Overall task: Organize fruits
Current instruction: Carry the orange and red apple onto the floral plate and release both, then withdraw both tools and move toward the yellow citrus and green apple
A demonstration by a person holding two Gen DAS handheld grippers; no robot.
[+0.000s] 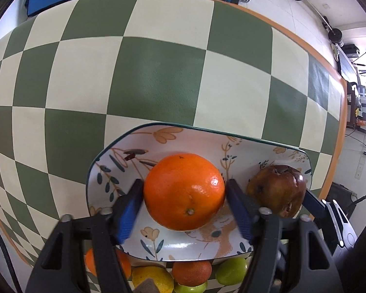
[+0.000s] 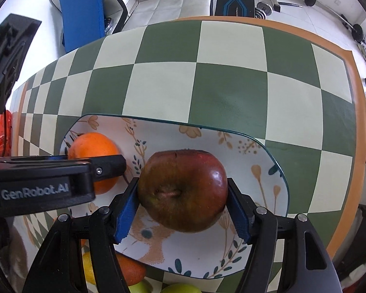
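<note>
Left gripper [image 1: 184, 195] has its blue pads pressed on both sides of the orange [image 1: 184, 191], so it's clamped on it, holding it right over the plate [image 1: 158, 134], toward the plate's left half; can't tell whether the orange is touching the plate or just above it. Just right of that gripper sits the apple [image 1: 277, 190], dark red and kinda bruised looking, and the right gripper [image 2: 183, 195] is closed on it the same way, pads tight against both sides, stem end facing the camera. In the right wrist view the left gripper pokes in from the left edge with the orange [image 2: 92, 149] behind its finger. Below both tools, on the near side of the plate, there's a pile of loose fruit on the checkered cloth [image 1: 158, 73]: another orange [image 1: 90, 263], a lemon [image 1: 153, 278], a reddish one [image 1: 191, 272] and a lime [image 1: 231, 269].
</note>
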